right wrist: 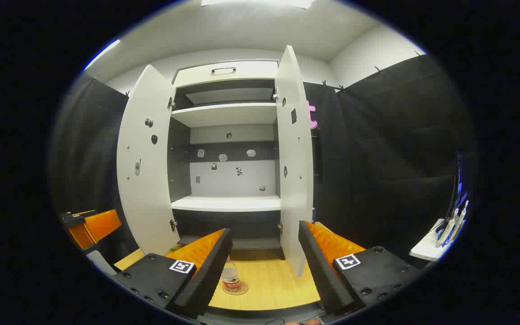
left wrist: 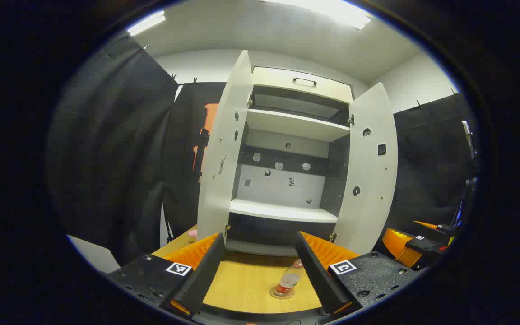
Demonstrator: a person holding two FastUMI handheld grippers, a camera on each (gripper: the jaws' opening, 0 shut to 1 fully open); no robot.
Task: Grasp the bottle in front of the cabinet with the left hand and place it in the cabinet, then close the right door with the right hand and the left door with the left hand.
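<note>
Standing upright on table (left wrist: 242, 284), bottle (left wrist: 288, 282) sat ahead of left tool (left wrist: 260, 271), nearer its right finger; both tools spread, empty.

Cabinet (left wrist: 287, 122): white doors and shelves, dark grey inner walls; bottle (left wrist: 288, 282): clear with red label; table (left wrist: 246, 282): light yellow wood grain.

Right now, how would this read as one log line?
bottle: upright on table, ungrasped | cabinet doors: both open | left gripper: open | right gripper: open
</note>
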